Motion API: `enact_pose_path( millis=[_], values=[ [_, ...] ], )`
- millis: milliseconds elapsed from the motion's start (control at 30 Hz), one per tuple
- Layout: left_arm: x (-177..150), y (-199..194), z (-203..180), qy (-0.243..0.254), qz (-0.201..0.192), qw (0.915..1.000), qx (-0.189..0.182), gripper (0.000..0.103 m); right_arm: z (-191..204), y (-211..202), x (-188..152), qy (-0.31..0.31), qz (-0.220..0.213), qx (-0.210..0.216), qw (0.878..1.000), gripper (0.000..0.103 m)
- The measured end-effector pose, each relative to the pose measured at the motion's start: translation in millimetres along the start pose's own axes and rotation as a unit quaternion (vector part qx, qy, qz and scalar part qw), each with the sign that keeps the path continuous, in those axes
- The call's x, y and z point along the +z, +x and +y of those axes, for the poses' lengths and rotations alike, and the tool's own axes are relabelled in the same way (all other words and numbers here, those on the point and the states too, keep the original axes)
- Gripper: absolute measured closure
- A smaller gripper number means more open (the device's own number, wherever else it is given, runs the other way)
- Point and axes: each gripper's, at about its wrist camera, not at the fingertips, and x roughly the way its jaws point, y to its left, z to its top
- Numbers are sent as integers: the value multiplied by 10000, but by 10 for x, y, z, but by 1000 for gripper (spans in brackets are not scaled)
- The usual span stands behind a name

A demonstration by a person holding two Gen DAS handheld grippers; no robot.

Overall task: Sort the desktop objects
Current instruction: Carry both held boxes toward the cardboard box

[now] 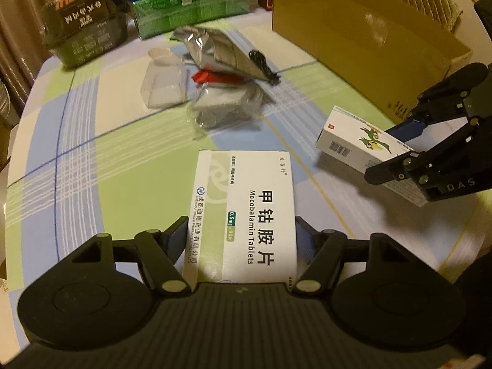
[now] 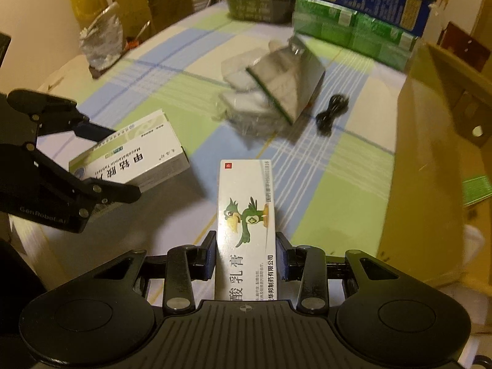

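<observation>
My left gripper (image 1: 241,230) is shut on a white and green Mecobalamin tablet box (image 1: 243,212) and holds it above the checked tablecloth. My right gripper (image 2: 246,246) is shut on a narrow white ointment box with a green bird (image 2: 246,230). In the left wrist view the right gripper (image 1: 396,150) with the bird box (image 1: 363,147) is at the right. In the right wrist view the left gripper (image 2: 101,163) with the tablet box (image 2: 132,156) is at the left.
A pile lies mid-table: a silver foil bag (image 1: 221,52), clear plastic packaging (image 1: 166,83), a red scrap (image 1: 212,77), a black cable (image 2: 330,113). An open cardboard box (image 1: 363,40) stands at the right. Green cartons (image 1: 190,9) and a dark crate (image 1: 83,27) stand at the back.
</observation>
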Motion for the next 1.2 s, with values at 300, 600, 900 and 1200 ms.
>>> enact_pose_path(
  millis=[300,600,900,1200],
  values=[
    [165,-437,-266,-258,-320,9991,48,36,-45,-577,7,251,-480,-36,9985,68],
    [313,-721,-745,-111,-526,9985,-43,36,-305,-1182,-119,524,-895,-229,9943,68],
    [592,-827,-1226,166,-725,9971,-172,36,-828,-1713,-297,903,-1183,-643,9868,68],
    [1015,-773,-1653,226,-915,9947,-408,36,-1406,-1947,-454,1270,-1198,-1009,9795,68]
  ],
)
